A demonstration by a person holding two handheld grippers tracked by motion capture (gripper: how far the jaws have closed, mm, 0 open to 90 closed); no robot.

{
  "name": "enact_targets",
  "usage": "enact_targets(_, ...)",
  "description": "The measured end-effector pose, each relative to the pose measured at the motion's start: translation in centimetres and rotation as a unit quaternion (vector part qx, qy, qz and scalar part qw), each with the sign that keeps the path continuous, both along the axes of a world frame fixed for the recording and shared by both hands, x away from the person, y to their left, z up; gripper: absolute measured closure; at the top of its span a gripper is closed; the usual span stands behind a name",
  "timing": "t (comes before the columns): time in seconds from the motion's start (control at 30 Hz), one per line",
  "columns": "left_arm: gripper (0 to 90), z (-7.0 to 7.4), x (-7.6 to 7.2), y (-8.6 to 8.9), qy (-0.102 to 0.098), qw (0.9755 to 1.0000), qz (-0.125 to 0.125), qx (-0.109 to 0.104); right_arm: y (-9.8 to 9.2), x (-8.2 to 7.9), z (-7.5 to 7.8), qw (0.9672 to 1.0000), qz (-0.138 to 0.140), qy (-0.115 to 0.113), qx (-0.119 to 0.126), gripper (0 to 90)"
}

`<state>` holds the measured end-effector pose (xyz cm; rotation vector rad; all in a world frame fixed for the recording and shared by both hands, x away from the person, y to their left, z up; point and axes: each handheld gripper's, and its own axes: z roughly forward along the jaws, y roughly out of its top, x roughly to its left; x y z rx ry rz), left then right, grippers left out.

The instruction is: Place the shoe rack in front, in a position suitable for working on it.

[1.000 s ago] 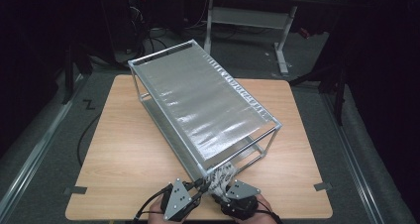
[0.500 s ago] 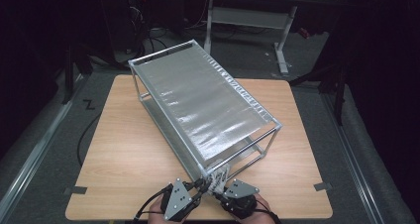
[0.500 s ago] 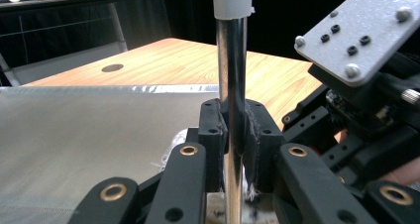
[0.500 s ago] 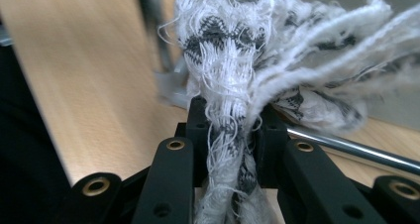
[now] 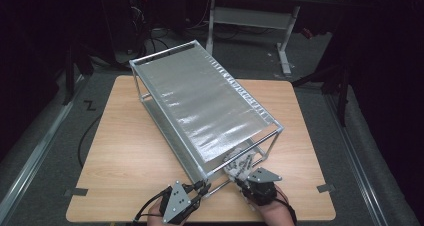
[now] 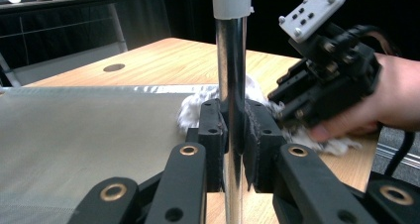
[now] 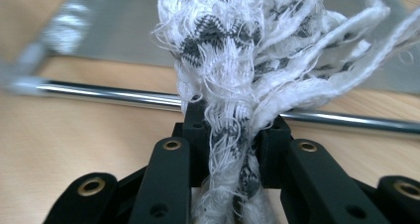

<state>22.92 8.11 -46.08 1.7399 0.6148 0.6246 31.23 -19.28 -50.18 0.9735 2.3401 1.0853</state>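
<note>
A metal rack (image 5: 200,106) with 2 mesh shelves of fine silvery weave sits slantwise on the pale wood-grain table (image 5: 115,156), framed by round chrome tubes. The left gripper (image 5: 192,193) is clamped on the rack's near corner post (image 6: 231,85), a smooth, polished upright tube with a white plastic cap, pressed between the ribbed black pads. The right gripper (image 7: 230,135) pinches a frayed white-and-grey woven rag (image 7: 247,60); its jaws have just been closing, with loose threads fanning out above them. In the high view the rag (image 5: 239,163) lies bunched at the lower shelf's near end, seemingly touching the mesh.
</note>
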Motion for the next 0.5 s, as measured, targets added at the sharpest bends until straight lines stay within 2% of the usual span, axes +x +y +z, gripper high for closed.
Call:
enact_targets(0.17,79.6,0.0,-0.1,0.0,-0.001,1.0,0.001,-0.001,-2.2,1.3,0.0,0.9986,-0.052,-0.004,-0.002,72.8)
enact_targets(0.23,79.6,0.0,-0.1,0.1,-0.002,1.0,0.001,0.0,-3.1,1.9,0.0,0.997,-0.077,-0.007,-0.005,72.8)
enact_targets(0.3,79.5,0.0,-0.2,0.1,-0.002,1.0,0.002,0.001,-4.1,2.4,0.1,0.9939,-0.109,-0.012,-0.011,71.6)
enact_targets(0.33,79.5,0.0,-0.2,0.1,-0.002,1.0,0.002,0.001,-4.1,2.4,0.1,0.9939,-0.109,-0.012,-0.011,71.6)
enact_targets(0.4,79.6,0.0,-0.2,0.1,-0.003,1.0,0.001,0.002,-5.3,3.0,0.0,0.9907,-0.136,-0.01,-0.005,69.4)
enact_targets(0.5,79.6,0.0,-0.2,0.1,-0.003,1.0,0.002,0.002,-5.6,3.1,-0.1,0.9908,-0.135,-0.01,-0.003,69.9)
